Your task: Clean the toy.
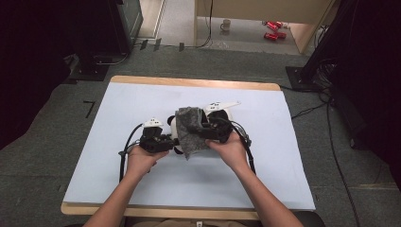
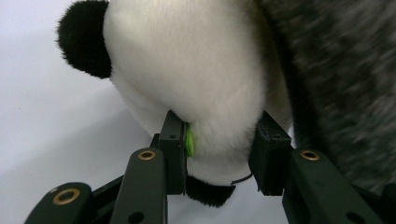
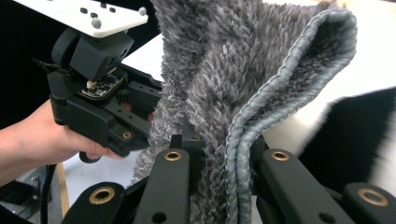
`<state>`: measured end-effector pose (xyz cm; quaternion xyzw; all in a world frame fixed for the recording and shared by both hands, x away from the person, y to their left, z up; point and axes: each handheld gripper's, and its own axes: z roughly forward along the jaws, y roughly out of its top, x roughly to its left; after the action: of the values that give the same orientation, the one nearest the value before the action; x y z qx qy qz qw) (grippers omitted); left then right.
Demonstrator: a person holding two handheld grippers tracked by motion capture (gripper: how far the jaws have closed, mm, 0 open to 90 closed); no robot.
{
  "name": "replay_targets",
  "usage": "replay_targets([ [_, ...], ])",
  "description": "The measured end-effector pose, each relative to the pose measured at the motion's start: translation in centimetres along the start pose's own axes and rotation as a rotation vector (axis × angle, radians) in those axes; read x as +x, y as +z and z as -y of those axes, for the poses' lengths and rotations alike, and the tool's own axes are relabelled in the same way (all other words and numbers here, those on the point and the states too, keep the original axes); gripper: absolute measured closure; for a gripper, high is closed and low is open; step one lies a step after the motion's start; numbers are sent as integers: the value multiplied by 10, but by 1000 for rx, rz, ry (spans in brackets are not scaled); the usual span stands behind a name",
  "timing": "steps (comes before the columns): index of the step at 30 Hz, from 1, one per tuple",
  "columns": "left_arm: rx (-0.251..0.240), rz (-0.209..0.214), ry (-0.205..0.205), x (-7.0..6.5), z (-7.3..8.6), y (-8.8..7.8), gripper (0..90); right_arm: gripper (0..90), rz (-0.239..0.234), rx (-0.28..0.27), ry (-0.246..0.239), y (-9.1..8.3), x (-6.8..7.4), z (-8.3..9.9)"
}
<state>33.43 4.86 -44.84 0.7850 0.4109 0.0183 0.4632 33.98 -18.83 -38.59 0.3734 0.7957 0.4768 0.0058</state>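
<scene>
Holding the plush panda (image 2: 187,84) with my left gripper (image 2: 219,149): the jaws are clamped on its white body, fur bulging between the pads, green pad face visible on one side. One black ear sits up at the top left of the left gripper view. My right gripper (image 3: 219,154) is pinched tight on the grey fuzzy cloth (image 3: 243,74), the stitched hem doubled over between the jaws. In the high view the panda (image 1: 174,128) lies mid-table on the pale blue table cover (image 1: 265,165), just between both grippers, with the cloth (image 1: 190,130) draped over its right side, touching it. Left gripper (image 1: 166,142) sits just beside the toy; right gripper (image 1: 208,130) comes in from the opposite side
</scene>
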Motion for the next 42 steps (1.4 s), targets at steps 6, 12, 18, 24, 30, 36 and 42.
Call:
replay_targets([
  [6,12,-18,1,-4,4,0,626,780,-11,47,-22,23,6,3],
  [12,25,-24,-10,-1,7,0,627,797,32,85,-75,33,1,7],
  [18,16,-20,-12,2,6,1,627,797,80,83,-78,22,-9,6],
  [24,-2,-4,-26,6,3,1,628,801,185,56,-55,-4,-32,5],
  [30,-9,4,-25,9,0,2,629,802,206,7,7,-25,-50,7],
  [36,-8,6,-22,14,-5,3,629,801,229,-26,42,-40,-59,10],
  [42,-13,11,-29,19,-8,5,628,800,257,-58,90,-56,-71,16],
])
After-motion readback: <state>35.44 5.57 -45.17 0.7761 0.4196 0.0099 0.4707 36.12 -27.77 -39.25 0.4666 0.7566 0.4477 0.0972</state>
